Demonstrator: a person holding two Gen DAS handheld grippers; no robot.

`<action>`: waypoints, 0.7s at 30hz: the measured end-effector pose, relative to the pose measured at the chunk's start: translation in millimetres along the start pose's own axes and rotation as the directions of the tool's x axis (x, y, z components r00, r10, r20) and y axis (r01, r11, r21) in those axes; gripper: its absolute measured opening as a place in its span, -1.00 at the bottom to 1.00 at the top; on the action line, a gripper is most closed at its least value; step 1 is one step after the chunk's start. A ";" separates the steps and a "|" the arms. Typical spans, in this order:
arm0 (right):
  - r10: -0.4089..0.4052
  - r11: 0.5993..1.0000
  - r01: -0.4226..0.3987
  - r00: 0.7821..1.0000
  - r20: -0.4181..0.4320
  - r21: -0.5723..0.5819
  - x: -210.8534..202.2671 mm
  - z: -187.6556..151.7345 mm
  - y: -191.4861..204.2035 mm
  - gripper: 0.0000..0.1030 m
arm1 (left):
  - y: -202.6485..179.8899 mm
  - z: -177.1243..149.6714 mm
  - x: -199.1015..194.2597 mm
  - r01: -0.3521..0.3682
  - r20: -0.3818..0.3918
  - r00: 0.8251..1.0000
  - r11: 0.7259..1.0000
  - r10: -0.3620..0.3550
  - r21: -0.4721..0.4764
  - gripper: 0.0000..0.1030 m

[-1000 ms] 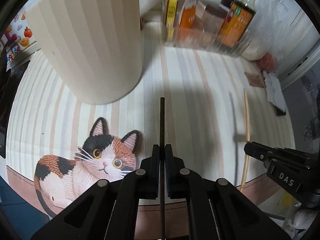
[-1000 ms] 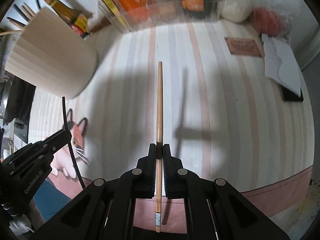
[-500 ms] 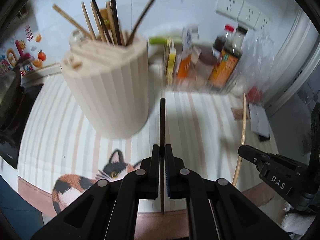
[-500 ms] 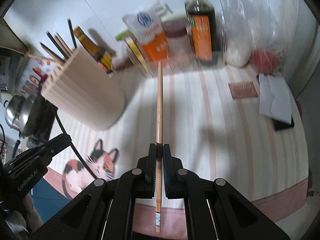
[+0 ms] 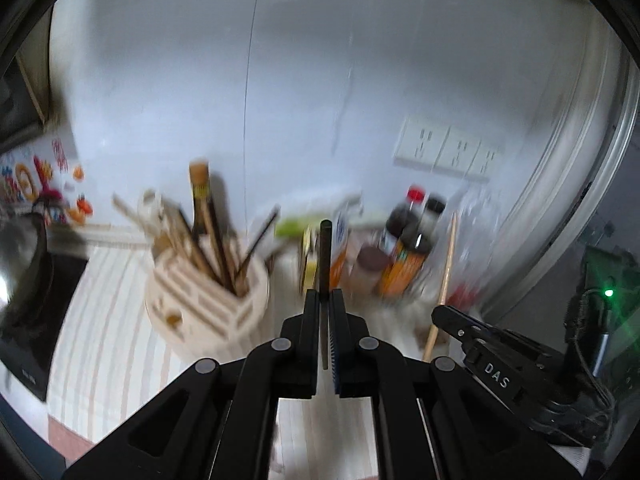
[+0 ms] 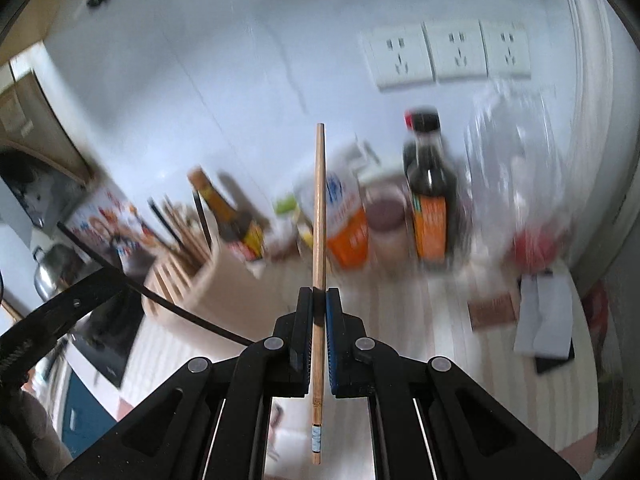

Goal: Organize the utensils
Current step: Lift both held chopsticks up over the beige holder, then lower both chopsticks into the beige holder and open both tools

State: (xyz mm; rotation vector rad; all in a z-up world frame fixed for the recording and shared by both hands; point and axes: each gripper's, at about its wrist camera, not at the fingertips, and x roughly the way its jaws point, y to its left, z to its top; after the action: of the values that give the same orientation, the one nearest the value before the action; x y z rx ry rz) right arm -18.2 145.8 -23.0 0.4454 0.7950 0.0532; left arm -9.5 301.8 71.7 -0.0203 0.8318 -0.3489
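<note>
Both fisheye views are evenly lit but motion-blurred, with dark, curved vignetted edges.

A dark sauce bottle (image 6: 430,196) with an orange label stands at the back of the striped bench (image 6: 404,320), beside a brown-lidded jar (image 6: 384,220) and an orange-and-white pack (image 6: 346,220). Three wall sockets (image 6: 446,54) sit above them. To the right lie a white paper (image 6: 546,316) and a small brown card (image 6: 494,310); a metal pot (image 6: 50,264) is far left.

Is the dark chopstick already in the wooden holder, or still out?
Out. The left gripper is shut on the dark chopstick, beside the wooden holder.
</note>
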 end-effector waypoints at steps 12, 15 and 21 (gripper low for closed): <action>0.141 0.990 -0.136 0.980 0.139 -0.040 13.8 96.8 68.0 -0.88 | 45.8 76.6 -26.0 -0.101 0.108 0.989 0.995 0.103 -0.025 -0.96; 0.166 0.985 -0.157 0.975 0.148 -0.071 31.0 110.4 91.2 -0.88 | 62.6 81.8 -16.7 -0.110 0.091 0.989 0.992 0.115 -0.061 -0.96; 0.190 0.978 -0.173 0.971 0.148 -0.117 72.5 119.1 127.7 -0.88 | 80.0 80.4 4.1 -0.107 0.043 0.993 0.988 0.113 -0.113 -0.96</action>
State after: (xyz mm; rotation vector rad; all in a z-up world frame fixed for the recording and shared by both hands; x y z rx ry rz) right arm 131.4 233.1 52.7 0.4179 0.5907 0.2263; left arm 75.1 366.5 110.9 -0.0855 0.7996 -0.1975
